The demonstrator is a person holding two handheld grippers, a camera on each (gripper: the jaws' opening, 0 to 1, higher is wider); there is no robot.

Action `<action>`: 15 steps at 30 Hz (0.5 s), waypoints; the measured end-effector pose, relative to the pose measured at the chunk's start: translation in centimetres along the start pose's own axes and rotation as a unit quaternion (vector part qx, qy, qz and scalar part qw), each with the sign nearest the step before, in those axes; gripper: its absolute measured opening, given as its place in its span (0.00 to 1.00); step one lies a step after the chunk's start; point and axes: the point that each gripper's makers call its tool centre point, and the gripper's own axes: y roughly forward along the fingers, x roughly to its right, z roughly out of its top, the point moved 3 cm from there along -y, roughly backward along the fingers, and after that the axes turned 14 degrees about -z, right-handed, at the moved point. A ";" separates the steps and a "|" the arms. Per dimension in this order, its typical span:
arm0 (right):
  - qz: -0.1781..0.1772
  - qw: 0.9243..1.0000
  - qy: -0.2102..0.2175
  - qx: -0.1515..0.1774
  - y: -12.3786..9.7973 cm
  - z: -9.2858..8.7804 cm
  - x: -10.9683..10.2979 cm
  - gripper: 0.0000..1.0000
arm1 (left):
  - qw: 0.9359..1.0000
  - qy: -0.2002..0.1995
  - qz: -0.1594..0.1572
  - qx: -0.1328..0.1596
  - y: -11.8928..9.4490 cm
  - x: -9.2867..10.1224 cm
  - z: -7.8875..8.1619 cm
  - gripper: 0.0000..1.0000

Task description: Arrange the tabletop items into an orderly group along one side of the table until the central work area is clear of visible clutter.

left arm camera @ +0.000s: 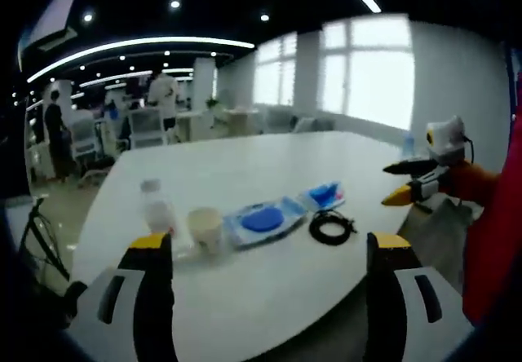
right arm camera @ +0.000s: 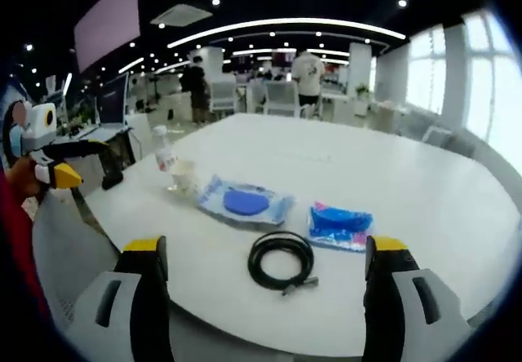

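On the white table (left arm camera: 269, 166) (right arm camera: 391, 166) several items lie in a loose row near the near edge: a clear plastic bottle (left arm camera: 157, 213) (right arm camera: 165, 151), a paper cup (left arm camera: 205, 227) (right arm camera: 184, 175), a pale packet with a blue disc (left arm camera: 263, 219) (right arm camera: 245, 201), a smaller blue packet (left arm camera: 325, 195) (right arm camera: 340, 224) and a coiled black cable (left arm camera: 331, 227) (right arm camera: 281, 260). My left gripper (left arm camera: 269, 244) is open, held short of the cup and packet, and shows at the left of the right gripper view (right arm camera: 61, 166). My right gripper (right arm camera: 265, 248) is open before the cable, and appears at the right of the left gripper view (left arm camera: 404, 184).
The far half of the table is bare white. Office chairs (right arm camera: 281, 97) and desks stand beyond it, with people (right arm camera: 308, 72) standing at the back. Bright windows (left arm camera: 367, 72) line one wall. A red sleeve (left arm camera: 497, 240) shows at the right of the left gripper view.
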 end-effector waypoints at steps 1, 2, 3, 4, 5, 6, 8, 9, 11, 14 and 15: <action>-0.006 1.000 0.002 0.001 0.1 -0.2 0.2 0.99 | 1.000 -0.019 -0.001 -0.010 -0.2 -0.1 -0.5 0.94; -0.009 1.000 0.004 0.003 0.1 -0.3 0.4 0.99 | 1.000 -0.012 -0.001 -0.003 -0.3 -0.1 -0.1 0.93; -0.014 1.000 0.008 0.005 0.1 -0.4 0.6 0.99 | 1.000 -0.004 0.002 0.007 -0.4 -0.2 0.3 0.95; -0.017 1.000 0.012 0.004 0.1 -0.7 0.8 0.99 | 1.000 0.003 0.013 0.001 -0.5 -0.6 0.2 0.97; -0.022 1.000 0.014 0.004 0.1 -0.8 1.0 0.99 | 1.000 0.000 0.015 -0.007 -0.6 -0.9 -0.2 0.96; -0.026 1.000 0.014 0.004 0.2 -0.8 1.1 0.99 | 1.000 -0.006 0.015 -0.011 -0.6 -1.0 -0.5 0.95; -0.036 0.999 0.008 0.015 0.1 -0.5 1.3 0.99 | 1.000 -0.027 0.010 -0.004 -0.5 -1.1 -0.7 0.96; -0.035 0.999 0.008 0.018 0.2 -0.3 1.2 0.99 | 1.000 -0.023 0.010 -0.004 -0.5 -1.1 -0.6 0.95; -0.037 0.999 0.004 0.018 0.2 -0.3 1.1 0.99 | 1.000 -0.016 0.020 -0.002 -0.4 -1.4 -0.4 0.95; -0.040 0.999 -0.004 0.021 0.3 -0.3 1.0 0.99 | 0.999 -0.020 0.026 -0.001 -0.3 -1.7 -0.5 0.94; -0.040 0.999 -0.005 0.021 0.3 -0.3 1.0 0.99 | 0.999 -0.020 0.030 0.000 -0.3 -1.8 -0.5 0.94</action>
